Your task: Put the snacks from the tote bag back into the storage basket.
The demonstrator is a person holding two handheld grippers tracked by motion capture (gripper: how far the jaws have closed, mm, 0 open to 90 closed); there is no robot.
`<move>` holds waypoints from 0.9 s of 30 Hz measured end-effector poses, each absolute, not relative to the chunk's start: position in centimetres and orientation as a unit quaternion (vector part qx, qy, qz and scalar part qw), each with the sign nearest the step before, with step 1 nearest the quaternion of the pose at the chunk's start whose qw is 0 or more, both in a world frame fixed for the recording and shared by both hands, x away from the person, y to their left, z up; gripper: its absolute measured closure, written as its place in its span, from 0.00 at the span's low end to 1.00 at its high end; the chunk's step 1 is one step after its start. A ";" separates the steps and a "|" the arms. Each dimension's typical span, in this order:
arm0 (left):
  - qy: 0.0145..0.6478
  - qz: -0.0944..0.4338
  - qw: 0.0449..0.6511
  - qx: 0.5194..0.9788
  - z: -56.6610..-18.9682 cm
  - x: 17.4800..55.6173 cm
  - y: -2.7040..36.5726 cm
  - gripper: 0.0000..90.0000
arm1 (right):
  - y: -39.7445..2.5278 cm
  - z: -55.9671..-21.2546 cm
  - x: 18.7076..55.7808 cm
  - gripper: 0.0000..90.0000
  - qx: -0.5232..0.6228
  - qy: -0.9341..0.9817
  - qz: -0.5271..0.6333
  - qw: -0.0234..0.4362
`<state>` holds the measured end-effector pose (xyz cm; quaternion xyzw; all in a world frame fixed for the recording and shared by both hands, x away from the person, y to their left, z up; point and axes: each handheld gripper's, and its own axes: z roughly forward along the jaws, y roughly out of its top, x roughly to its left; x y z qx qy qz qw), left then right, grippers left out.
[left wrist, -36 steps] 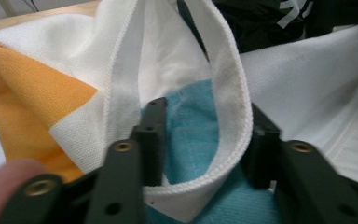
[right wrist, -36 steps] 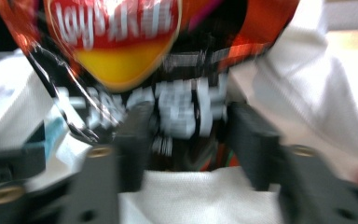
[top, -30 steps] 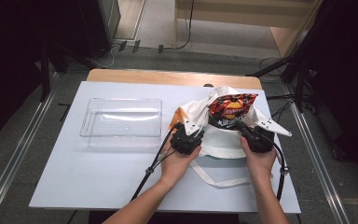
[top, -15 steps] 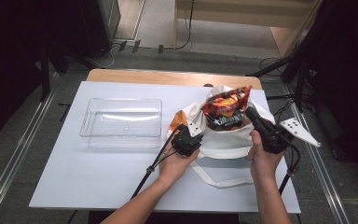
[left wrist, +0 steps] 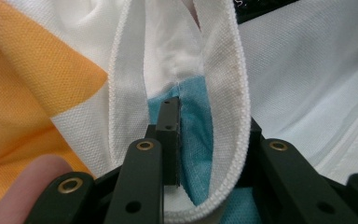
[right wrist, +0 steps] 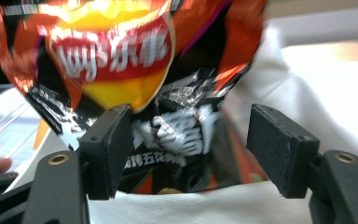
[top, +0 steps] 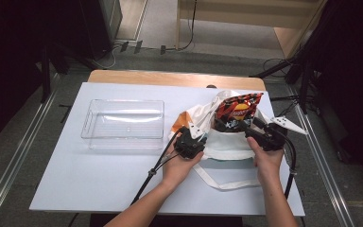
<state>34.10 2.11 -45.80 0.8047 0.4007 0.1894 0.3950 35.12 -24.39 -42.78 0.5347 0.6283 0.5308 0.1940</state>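
A white tote bag (top: 227, 144) with orange and teal patches lies right of the table's middle. A red and black chips bag (top: 238, 108) stands out of its mouth. My left gripper (top: 194, 135) is shut on the bag's near left rim; in the left gripper view the white strap (left wrist: 223, 70) and teal cloth sit between its jaws (left wrist: 209, 137). My right gripper (top: 240, 126) points left at the chips bag, open. In the right gripper view the chips bag (right wrist: 112, 51) hangs just beyond the spread jaws of that gripper (right wrist: 191, 140), above the tote's white rim (right wrist: 242, 205).
A clear plastic tray (top: 123, 124) sits left of the tote, with nothing in it. One tote strap (top: 227, 183) loops over the white table (top: 90, 179) near the front edge. Cables trail from both grippers toward the person.
My right gripper left the tote's rim, swung out to the right, then came back toward the chips bag with jaws spread. The chips bag stands higher out of the tote. My left gripper held still.
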 end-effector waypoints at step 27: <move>0.378 0.209 0.379 0.818 -46.4 33.4 1.4 0.58 | -21.0 -38.4 31.9 1.00 0.499 0.563 0.610 0.250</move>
